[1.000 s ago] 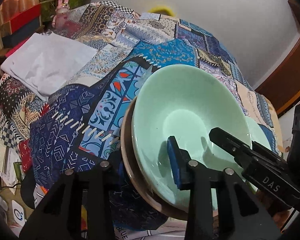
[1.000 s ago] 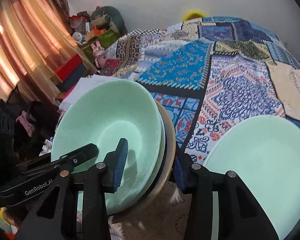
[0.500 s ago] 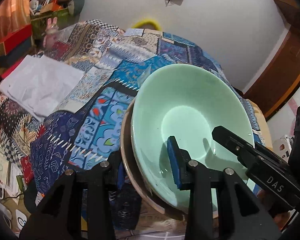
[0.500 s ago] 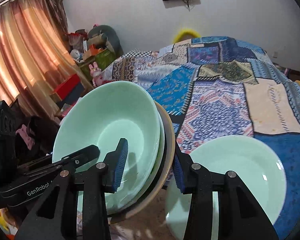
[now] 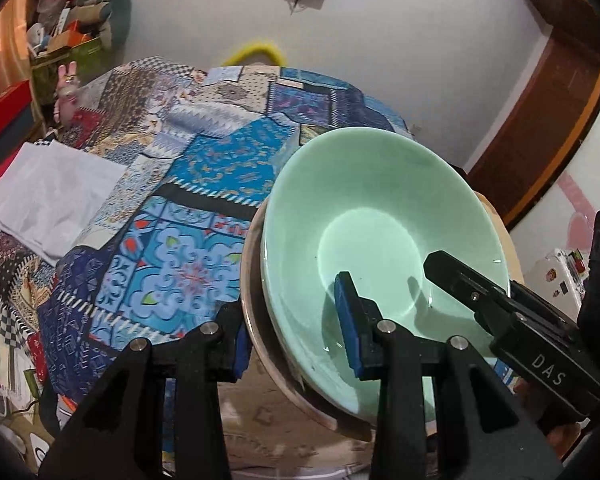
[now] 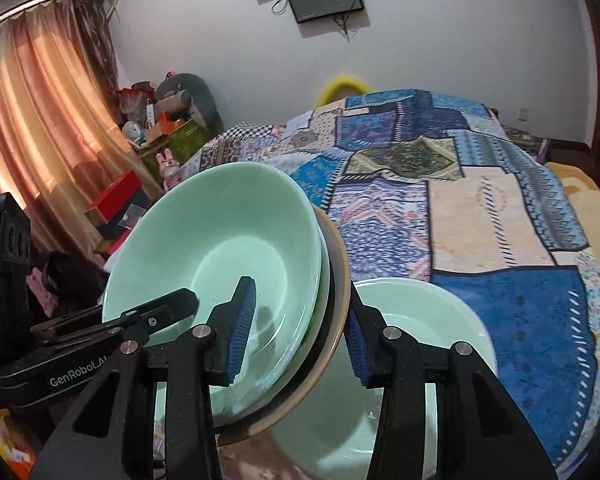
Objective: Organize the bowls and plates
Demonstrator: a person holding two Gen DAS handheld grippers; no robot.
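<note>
Above the patchwork bed cover [image 6: 480,216] I hold a stack of dishes: a green bowl [image 5: 380,220] on top, a second green rim under it, and a brown dish [image 6: 338,280] at the bottom. The stack is off the bed and tilted, with its open side toward me.

My left gripper [image 5: 296,330] is clamped on one edge of the stack, one pad inside the bowl and one under the brown dish. My right gripper [image 6: 300,336] is clamped on the opposite edge in the same way. I take both edges because, I think, a stack of this kind is heavy and smooth, and one grip could let the dishes slide.

Beside the stack, on my right side and lower, a green plate [image 6: 428,344] lies on the bed cover. I judge the stack is meant to go with it.

Farther from the stack, a white folded cloth [image 5: 56,196] lies on the bed cover, and beyond the bed there are curtains [image 6: 40,128].
</note>
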